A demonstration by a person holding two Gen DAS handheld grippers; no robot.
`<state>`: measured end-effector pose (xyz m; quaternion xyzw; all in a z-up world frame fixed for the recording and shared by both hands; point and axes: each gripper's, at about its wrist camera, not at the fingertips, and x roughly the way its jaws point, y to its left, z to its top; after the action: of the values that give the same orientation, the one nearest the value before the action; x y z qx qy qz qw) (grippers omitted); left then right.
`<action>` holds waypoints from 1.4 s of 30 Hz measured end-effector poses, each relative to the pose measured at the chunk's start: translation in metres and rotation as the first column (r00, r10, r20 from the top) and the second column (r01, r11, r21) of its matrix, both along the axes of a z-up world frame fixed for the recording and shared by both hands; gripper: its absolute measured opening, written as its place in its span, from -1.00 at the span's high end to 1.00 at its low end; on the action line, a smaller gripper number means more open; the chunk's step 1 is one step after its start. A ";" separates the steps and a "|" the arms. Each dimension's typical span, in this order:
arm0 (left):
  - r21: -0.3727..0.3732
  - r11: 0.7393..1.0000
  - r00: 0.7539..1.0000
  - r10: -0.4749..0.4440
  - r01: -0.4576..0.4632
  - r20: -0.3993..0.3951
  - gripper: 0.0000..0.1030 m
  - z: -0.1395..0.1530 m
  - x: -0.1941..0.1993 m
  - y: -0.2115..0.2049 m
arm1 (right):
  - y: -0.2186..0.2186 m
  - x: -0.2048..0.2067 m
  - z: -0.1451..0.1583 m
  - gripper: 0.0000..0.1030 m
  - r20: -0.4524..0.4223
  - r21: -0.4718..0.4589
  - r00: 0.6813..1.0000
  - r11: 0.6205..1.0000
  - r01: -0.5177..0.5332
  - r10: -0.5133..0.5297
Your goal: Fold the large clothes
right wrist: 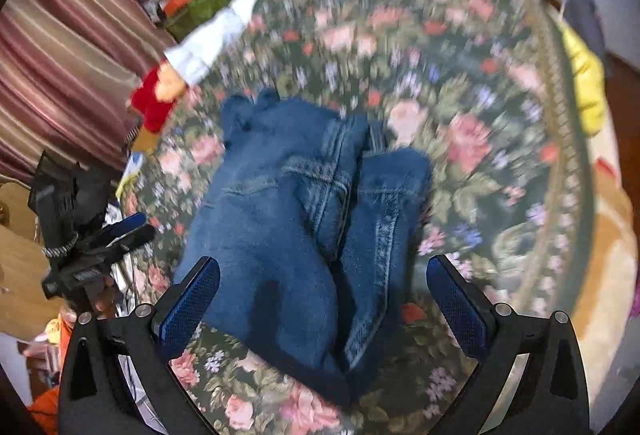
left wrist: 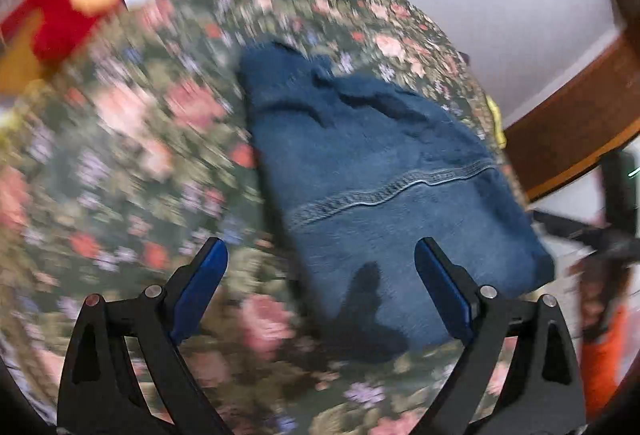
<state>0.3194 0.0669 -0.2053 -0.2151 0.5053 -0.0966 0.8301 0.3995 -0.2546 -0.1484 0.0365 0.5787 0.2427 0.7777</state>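
Note:
Folded blue jeans [left wrist: 360, 163] lie as a thick bundle on a floral bedspread [left wrist: 140, 155]. My left gripper [left wrist: 320, 247] hovers open above the bundle's near end, with nothing between its blue pads [left wrist: 200, 283]. In the right wrist view the jeans [right wrist: 280, 203] show two folded legs side by side with their seams visible. My right gripper [right wrist: 323, 264] stands open over their near end and holds nothing. The left gripper [right wrist: 140, 225] also appears at the left edge of that view, off the side of the jeans. Both views are blurred by motion.
A red and yellow plush toy [right wrist: 154, 103] and a white cloth [right wrist: 212, 39] lie at the bedspread's [right wrist: 460, 115] far left edge. A yellow item [right wrist: 584, 83] sits on the right side. Striped curtains [right wrist: 60, 55] hang on the left. Brown wooden furniture [left wrist: 580, 123] stands beyond the bed.

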 end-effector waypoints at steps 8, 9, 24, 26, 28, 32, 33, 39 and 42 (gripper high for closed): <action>-0.186 0.982 0.987 -0.049 0.021 -0.151 -0.91 -0.061 0.046 -0.024 | 0.007 0.045 -0.075 -1.00 -0.256 0.050 0.966 0.999 -0.022 0.034; -0.199 0.980 0.986 -0.052 0.020 -0.156 -1.00 -0.065 0.050 -0.028 | 0.009 0.050 -0.080 -1.00 -0.275 0.071 0.960 0.997 -0.025 0.043; -0.163 0.984 0.993 -0.089 0.075 -0.075 -0.36 -0.045 0.069 -0.040 | 0.042 0.061 -0.082 -0.30 -0.219 0.167 0.975 0.986 -0.006 0.043; -0.109 0.988 0.993 -0.114 0.111 -0.029 -0.29 -0.025 0.060 -0.044 | 0.045 0.050 -0.070 -0.16 -0.180 0.162 0.981 0.986 -0.035 0.065; -0.056 0.990 0.991 -0.129 0.130 0.022 -0.25 0.002 0.046 -0.044 | 0.046 0.040 -0.057 -0.07 -0.169 0.168 0.984 0.985 -0.033 0.062; 0.000 0.992 0.984 -0.126 0.127 0.124 -0.21 0.055 0.031 -0.029 | 0.052 0.024 -0.024 -0.03 -0.126 0.208 0.991 0.978 -0.027 0.054; 0.011 0.992 0.981 -0.122 0.122 0.149 -0.20 0.070 0.027 -0.024 | 0.055 0.020 -0.011 -0.03 -0.107 0.222 0.993 0.975 -0.025 0.050; 0.066 0.996 0.957 -0.077 0.061 0.279 -0.20 0.143 -0.002 0.014 | 0.083 0.008 0.056 0.01 0.015 0.292 0.999 0.955 -0.053 0.051; 0.105 0.994 0.937 -0.058 0.023 0.345 -0.20 0.170 -0.016 0.034 | 0.105 0.003 0.086 0.01 0.085 0.328 0.994 0.940 -0.092 0.068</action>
<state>0.3034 0.1012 -0.0355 -0.1425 0.3592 -0.1249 0.9138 0.4022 -0.1492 -0.0623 0.1342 0.5022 0.3688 0.7706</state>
